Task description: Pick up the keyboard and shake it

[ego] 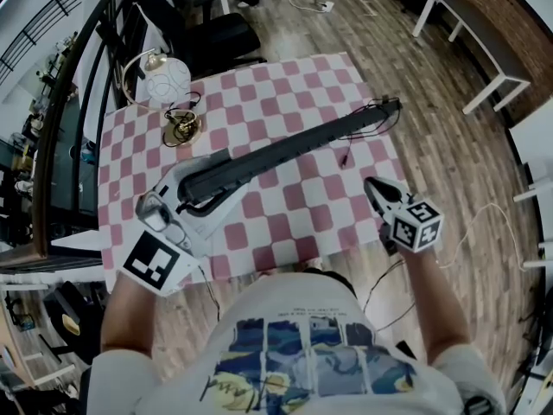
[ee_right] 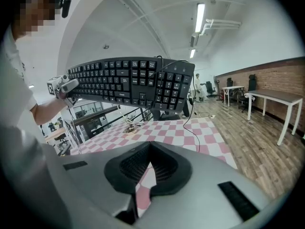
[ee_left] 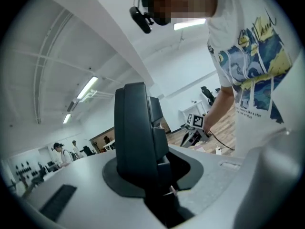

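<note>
A black keyboard (ego: 294, 145) is lifted off the table and tilted on edge, running from lower left to upper right. My left gripper (ego: 197, 190) is shut on its left end. In the left gripper view that end (ee_left: 138, 132) stands edge-on between the jaws of my left gripper (ee_left: 148, 173). In the right gripper view the keyboard (ee_right: 133, 82) hangs in the air, keys facing me, with its cable (ee_right: 190, 123) trailing down to the table. My right gripper (ego: 371, 184) is shut and empty near the table's front right corner, apart from the keyboard. Its pads meet in its own view (ee_right: 150, 144).
The table carries a pink-and-white checked cloth (ego: 285, 214). A glass globe lamp (ego: 164, 80) and a brass base with a cord (ego: 181, 130) sit at its far left. A black office chair (ego: 207, 33) stands behind it. A white bench (ego: 484, 50) is at the far right on the wood floor.
</note>
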`<state>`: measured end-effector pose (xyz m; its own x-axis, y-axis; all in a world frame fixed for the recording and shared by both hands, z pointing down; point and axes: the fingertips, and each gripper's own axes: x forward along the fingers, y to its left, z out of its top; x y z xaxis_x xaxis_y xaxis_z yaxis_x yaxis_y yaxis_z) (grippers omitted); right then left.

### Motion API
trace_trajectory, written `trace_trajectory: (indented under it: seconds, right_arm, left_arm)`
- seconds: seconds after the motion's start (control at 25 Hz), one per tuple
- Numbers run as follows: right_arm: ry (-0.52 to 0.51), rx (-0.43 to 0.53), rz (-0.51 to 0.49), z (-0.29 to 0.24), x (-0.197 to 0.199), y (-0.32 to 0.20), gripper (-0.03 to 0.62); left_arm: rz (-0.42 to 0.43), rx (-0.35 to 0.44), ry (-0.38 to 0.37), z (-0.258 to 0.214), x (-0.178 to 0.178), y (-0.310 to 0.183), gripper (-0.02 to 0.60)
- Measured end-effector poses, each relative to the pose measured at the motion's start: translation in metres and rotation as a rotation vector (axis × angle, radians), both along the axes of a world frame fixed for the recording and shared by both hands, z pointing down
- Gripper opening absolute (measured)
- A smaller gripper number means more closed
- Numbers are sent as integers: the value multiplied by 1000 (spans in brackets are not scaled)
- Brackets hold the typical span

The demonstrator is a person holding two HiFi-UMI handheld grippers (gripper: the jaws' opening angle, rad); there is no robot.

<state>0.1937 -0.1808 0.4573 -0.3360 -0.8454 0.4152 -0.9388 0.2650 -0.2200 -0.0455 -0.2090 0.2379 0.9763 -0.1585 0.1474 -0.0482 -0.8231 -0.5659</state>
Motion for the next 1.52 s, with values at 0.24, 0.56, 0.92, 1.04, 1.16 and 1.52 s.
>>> trace_trajectory:
  seconds: [0.24,0.56,0.92,1.04,1.16,1.52]
  right_arm:
    - [-2,-1,3,1,6,2,2]
    - [0,-5,0,3,15,-1,0]
    - [-6,-13,-5,7,25,-3,1]
    - [-8,-15,-13,10,28,-3,0]
    - [-11,-20,-21,10,29,-1,0]
    - [-19,-17,-48,11,34,-6,0]
  left_arm:
    - [-158,-480,-11,39,-10,-24,97]
    - [-141,-765,98,67,-5,-48,95]
    - [-154,-1192,199,100,-8,-64,95]
    - [-164,-1360,236,114,-9,-68,95]
    - [-183,-1480,258,125,-11,-70,95]
    - [-218,-1334,233,124,-3,-70,95]
